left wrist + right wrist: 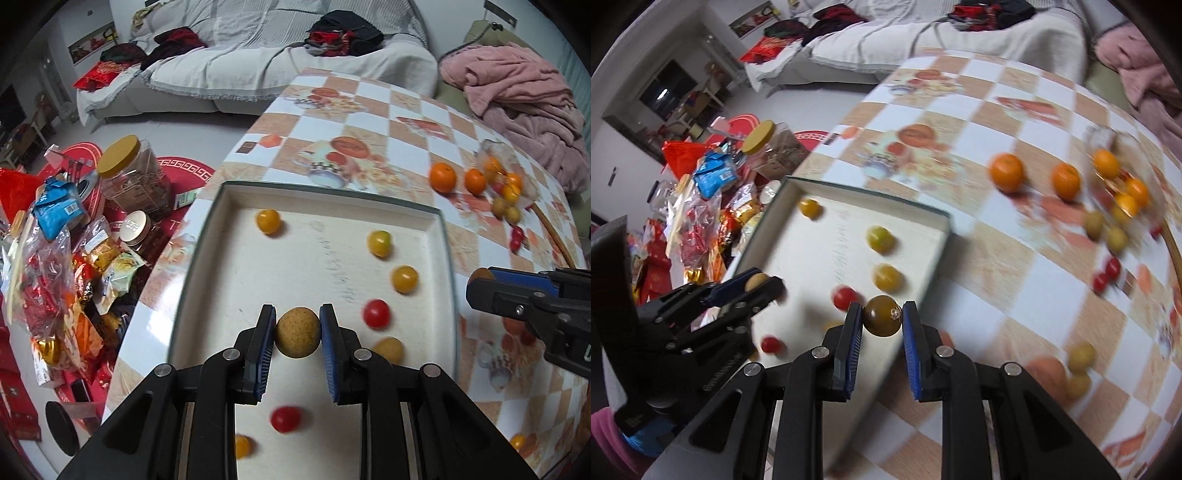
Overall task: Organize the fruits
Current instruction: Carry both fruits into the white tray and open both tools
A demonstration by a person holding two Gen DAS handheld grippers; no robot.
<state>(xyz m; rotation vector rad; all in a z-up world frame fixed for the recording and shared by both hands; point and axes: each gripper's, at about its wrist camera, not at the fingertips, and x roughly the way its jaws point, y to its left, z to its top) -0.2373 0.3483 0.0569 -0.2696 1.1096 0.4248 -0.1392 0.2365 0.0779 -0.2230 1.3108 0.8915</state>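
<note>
My left gripper [297, 326] is shut on a round tan fruit [297, 333] and holds it above the white tray [441, 236]. The tray holds several yellow and red cherry tomatoes, such as one at the back [268, 221] and a red one [376, 313]. My right gripper [882, 318] is shut on a dark olive-green tomato [882, 315] over the tray's right edge [938, 243]. It shows at the right of the left wrist view [480, 286]. Oranges [1006, 172] and more small fruits [1106, 277] lie loose on the checkered table [997, 258].
A pile of snack bags and jars [122, 177] sits on the floor left of the table. A sofa [258, 66] with clothes stands behind. A pink blanket [517, 92] lies at the far right. A plastic bag of fruit [502, 173] rests on the table.
</note>
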